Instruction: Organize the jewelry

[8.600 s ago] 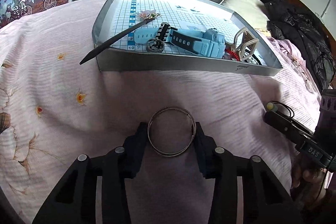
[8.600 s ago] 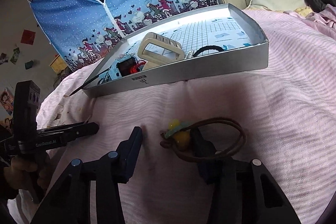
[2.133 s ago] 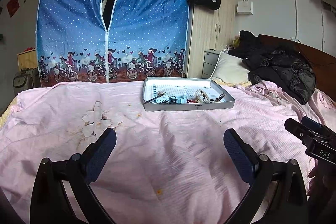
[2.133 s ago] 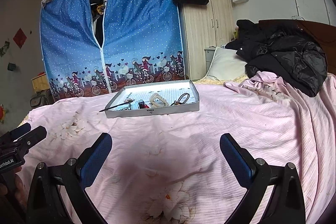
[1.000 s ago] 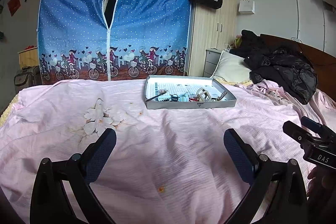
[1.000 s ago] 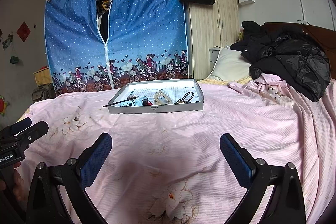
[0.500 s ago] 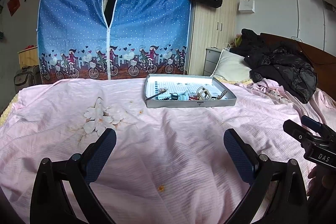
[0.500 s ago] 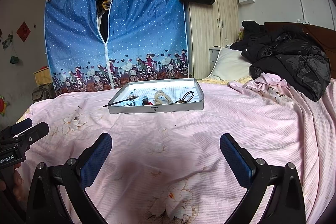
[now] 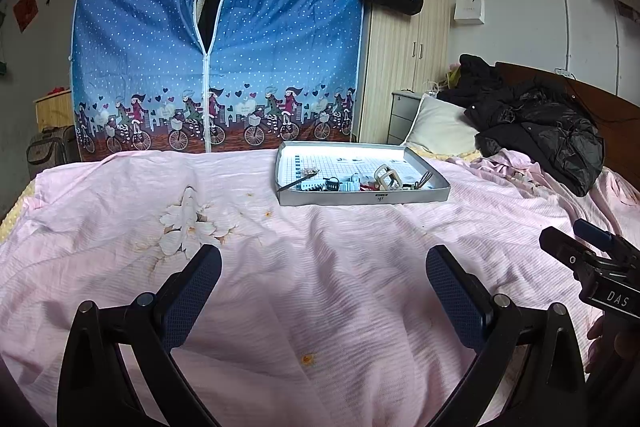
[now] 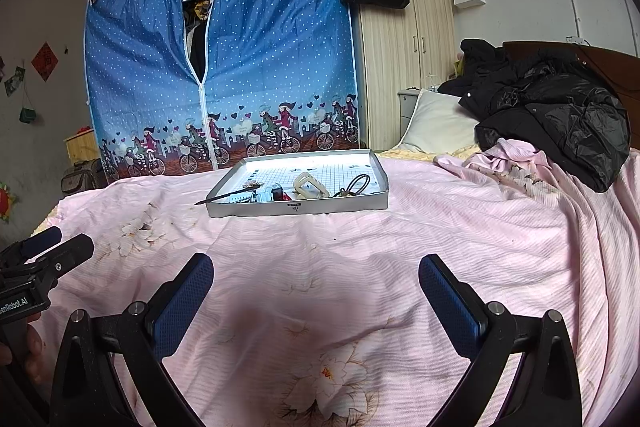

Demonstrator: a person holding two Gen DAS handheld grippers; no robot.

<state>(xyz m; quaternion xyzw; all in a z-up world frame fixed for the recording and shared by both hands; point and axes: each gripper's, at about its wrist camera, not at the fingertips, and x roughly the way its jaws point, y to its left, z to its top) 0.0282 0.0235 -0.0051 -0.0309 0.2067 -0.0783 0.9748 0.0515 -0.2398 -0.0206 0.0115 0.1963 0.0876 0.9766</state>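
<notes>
From the left wrist, the left gripper (image 9: pixel 323 269) hangs wide open and empty over the pink bedspread (image 9: pixel 120 211), well apart from the silver tray (image 9: pixel 364 198) holding the jewelry.

From the right wrist, the right gripper (image 10: pixel 316 277) is also spread open, holding nothing. The black stick (image 10: pixel 224 196) pokes over the tray (image 10: pixel 298 209) edge; a careless reach across the soft bedding could knock it out.

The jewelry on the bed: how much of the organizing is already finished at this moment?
It looks done or nearly so. The small pieces lie together inside the silver tray, and no loose jewelry shows on the pink bedsheet. Nothing is in hand: the left gripper and the right gripper are both open and empty, held well back from the tray. Nothing visible remains to collect.
</notes>
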